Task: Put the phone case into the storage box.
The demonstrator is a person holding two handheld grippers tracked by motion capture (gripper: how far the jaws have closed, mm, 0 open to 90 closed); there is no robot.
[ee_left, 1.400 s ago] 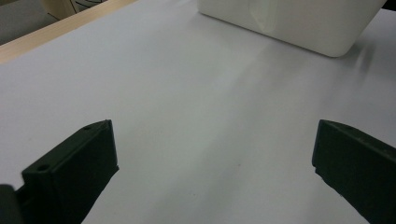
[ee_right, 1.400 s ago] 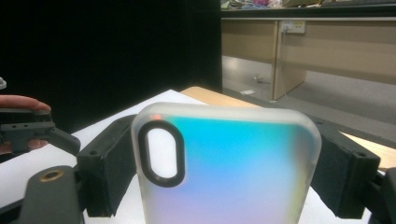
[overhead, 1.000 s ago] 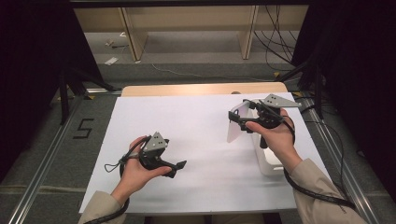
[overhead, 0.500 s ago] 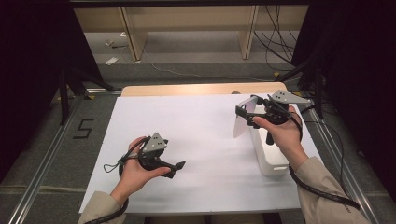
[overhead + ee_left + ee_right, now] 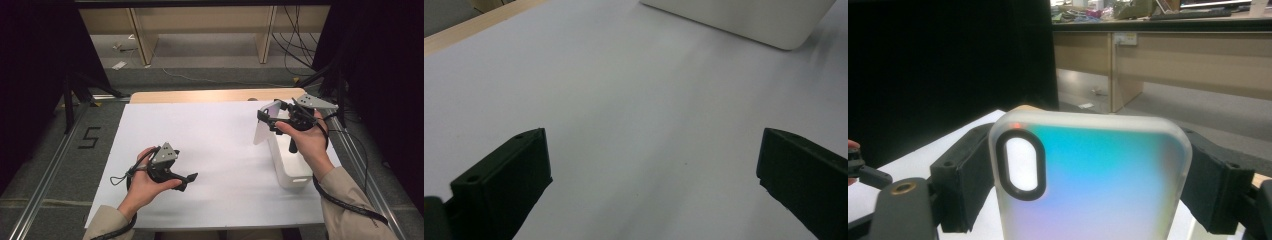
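Gripping a translucent phone case (image 5: 1090, 180) by its two long edges, the right gripper (image 5: 267, 120) holds it upright above the far end of the white bin (image 5: 287, 167); a side clamp leaves the case's face free and the camera cutout (image 5: 1020, 164) visible, probably for placing it in or lifting it clear of the bin. Left gripper (image 5: 187, 178) rests on the white table sheet (image 5: 215, 150), jaws wide apart and empty, well apart from the bin, likely parked in reserve.
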